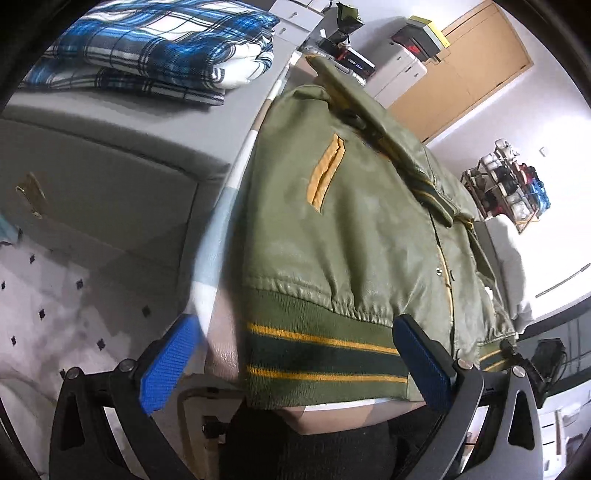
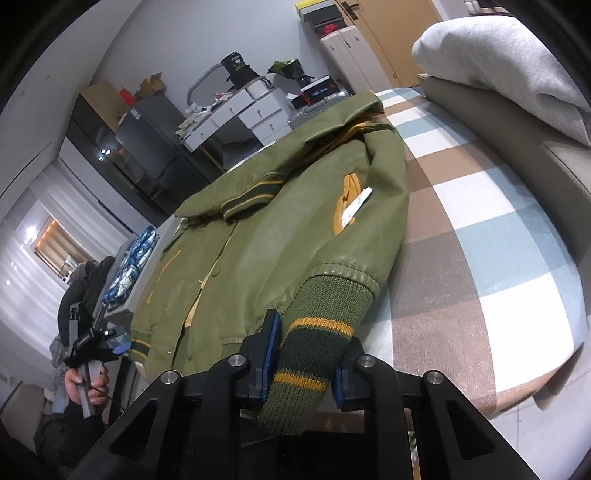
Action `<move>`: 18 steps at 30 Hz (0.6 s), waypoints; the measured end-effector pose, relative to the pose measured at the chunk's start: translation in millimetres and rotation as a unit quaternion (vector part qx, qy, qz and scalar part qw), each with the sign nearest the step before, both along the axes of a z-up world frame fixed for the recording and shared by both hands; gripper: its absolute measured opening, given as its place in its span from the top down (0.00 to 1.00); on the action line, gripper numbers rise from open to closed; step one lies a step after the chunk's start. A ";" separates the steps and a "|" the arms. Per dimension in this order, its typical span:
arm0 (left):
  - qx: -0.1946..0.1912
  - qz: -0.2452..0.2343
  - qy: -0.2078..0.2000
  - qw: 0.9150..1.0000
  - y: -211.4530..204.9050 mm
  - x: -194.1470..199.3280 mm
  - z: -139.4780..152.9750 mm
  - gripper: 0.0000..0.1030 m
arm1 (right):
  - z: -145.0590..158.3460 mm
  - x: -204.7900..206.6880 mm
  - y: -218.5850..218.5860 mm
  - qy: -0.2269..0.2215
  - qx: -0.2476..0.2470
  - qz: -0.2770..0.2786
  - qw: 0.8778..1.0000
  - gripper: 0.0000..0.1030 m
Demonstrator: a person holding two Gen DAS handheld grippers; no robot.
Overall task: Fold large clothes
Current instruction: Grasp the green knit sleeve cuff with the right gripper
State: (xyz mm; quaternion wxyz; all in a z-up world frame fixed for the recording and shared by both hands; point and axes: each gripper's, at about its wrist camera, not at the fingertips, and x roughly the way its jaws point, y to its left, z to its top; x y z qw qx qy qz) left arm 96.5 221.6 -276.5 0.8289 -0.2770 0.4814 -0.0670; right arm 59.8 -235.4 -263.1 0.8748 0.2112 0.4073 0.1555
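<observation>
Domestic bedroom. Bed with checked brown, white and pale-blue cover [image 2: 480, 206]; grey pillow [image 2: 517, 74] against padded headboard [image 2: 517, 155]. White drawer unit [image 2: 255, 110], stacked shoe boxes [image 2: 321, 16], light wooden door [image 1: 476, 70], folded blue plaid blanket [image 1: 155, 48], curtained window [image 2: 48, 240].

1 jacket [image 2: 280, 229], 2 grippers [image 2: 306, 365] [image 1: 295, 365], 1 plaid blanket [image 1: 155, 55], 1 grey pillow [image 2: 509, 70], 1 bed [image 2: 498, 206], 1 hand [image 2: 86, 384], 1 shoe rack [image 1: 506, 184].

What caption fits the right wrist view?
Right gripper clamps the striped knit cuff of a green jacket on a checked bed.
</observation>
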 end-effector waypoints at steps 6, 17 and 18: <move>0.001 -0.008 -0.006 1.000 -4.5 -3.4 12.5 0.02 | -0.7 -0.3 -0.6 -0.002 -0.001 0.000 1.000 0.75; -0.029 -0.031 -0.013 0.999 -0.9 18.5 4.9 0.02 | -2.1 0.6 -1.8 0.003 0.007 -0.004 1.000 0.75; -0.032 -0.042 -0.012 0.999 -3.4 22.2 4.3 0.02 | -2.0 1.1 -1.8 0.005 0.007 -0.003 1.000 0.75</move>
